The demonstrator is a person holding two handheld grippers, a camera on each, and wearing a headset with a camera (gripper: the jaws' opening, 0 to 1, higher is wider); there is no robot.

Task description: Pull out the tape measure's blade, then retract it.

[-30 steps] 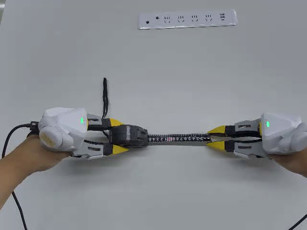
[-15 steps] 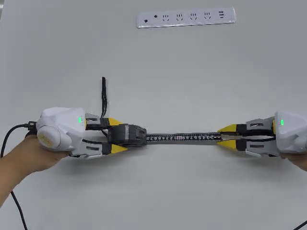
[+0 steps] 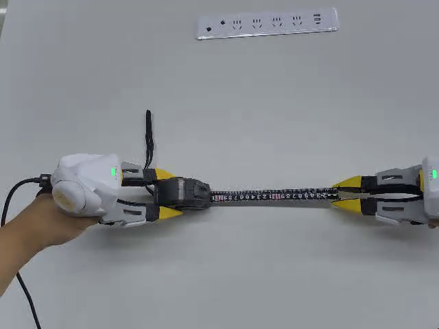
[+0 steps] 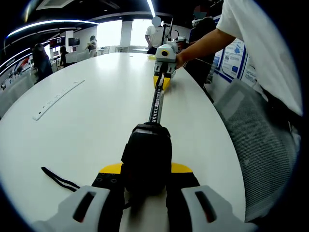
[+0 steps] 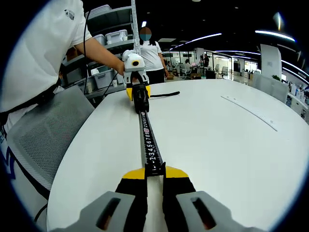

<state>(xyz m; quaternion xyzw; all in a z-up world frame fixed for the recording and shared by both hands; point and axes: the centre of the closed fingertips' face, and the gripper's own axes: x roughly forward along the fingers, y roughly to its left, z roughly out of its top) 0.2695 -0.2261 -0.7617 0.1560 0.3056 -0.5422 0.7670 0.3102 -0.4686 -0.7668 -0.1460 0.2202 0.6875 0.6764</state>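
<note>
Left tongs [image 3: 173, 194] are clamped on the tape measure [image 3: 184, 193], a yellow tip on either side of its dark body. A hand [image 3: 41, 223] is wrapped round the white grip behind. Over on the right, the right tongs [image 3: 345, 195] are pinched narrow, nearly closed, biting the end of the blade [image 3: 274, 196].

And that blade is out, well out! It's a long dark strip with white numerals and a few red ones, drawn in a straight line from the tape measure's mouth to those yellow tips. The two tongs sit well apart, facing each other along it.

The whole line runs beside the worktop's [image 3: 274, 116] near edge, on the person's side, with the tape measure at the left end and the blade tip at the right. Does the blade touch the worktop? Can't tell.

In the left gripper view, the tape measure [image 4: 146, 157] sits snug between the jaws and the blade [image 4: 156, 104] runs off to the other tongs. In the right gripper view, the blade's end [image 5: 153, 166] lies right between the tips.

A black wrist strap [image 3: 149, 137] trails from the tape measure toward the far edge, loose on the worktop. A white power strip [image 3: 267, 24] lies well apart, over by the far edge. A black cable [image 3: 14, 205] leaves the rear of the left tongs, heading for the near edge.
</note>
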